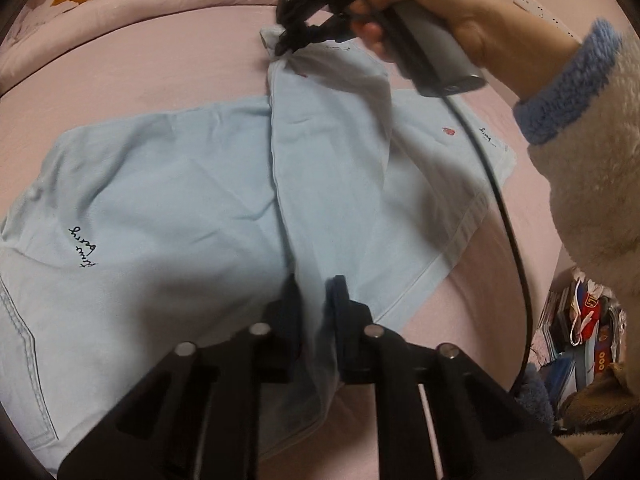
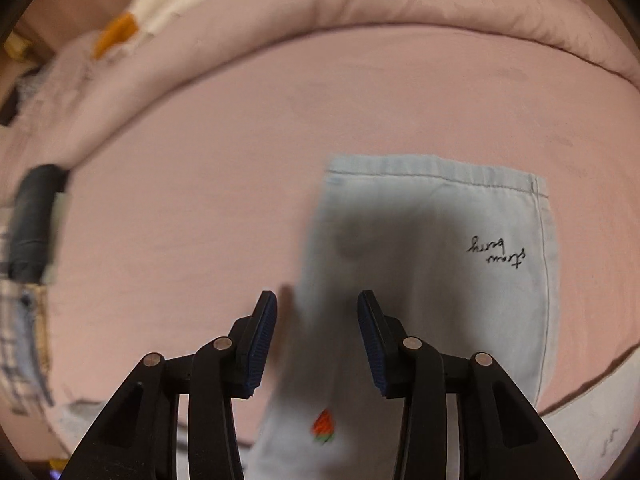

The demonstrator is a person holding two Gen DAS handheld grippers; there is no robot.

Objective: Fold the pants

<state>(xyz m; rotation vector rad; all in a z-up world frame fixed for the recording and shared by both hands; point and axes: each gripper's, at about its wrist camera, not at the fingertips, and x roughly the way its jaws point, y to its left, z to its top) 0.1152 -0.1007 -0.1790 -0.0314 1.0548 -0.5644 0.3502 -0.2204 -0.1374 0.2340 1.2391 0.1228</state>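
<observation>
Pants (image 1: 160,200) on bed (image 1: 160,72)

Open pink bedsheet (image 2: 200,200) beside pants (image 2: 440,280)

Pants (image 2: 420,300) edge blurred between the right tool's fingers, fabric cut off below, bedside clutter (image 2: 28,280) smeared

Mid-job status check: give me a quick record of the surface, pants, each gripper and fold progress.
surface: pink bed
pants: light blue, spread on the bed, one leg raised between the grippers
left gripper: shut on pants, pinching the raised leg's fabric
right gripper: jaws apart, the leg's hem end between them, pads not pressing
fold: not finished
</observation>
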